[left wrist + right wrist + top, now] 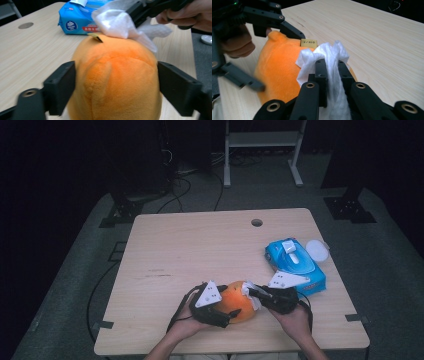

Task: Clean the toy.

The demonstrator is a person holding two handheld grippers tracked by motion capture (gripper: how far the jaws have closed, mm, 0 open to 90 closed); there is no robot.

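Orange plush toy [115, 82] is seen near the front edge of the counter [200, 245], rounded and fuzzy, a small gold tag [309, 43] at its top. White wipe [329, 62] is pressed onto the toy and clamped tight in the right gripper [331, 75]. Left gripper [116, 87] fingers [61, 87] are spread at either side of the toy; contact cannot be told. The toy's underside is hidden. Blue wipe pack [296, 265] lies just beyond.
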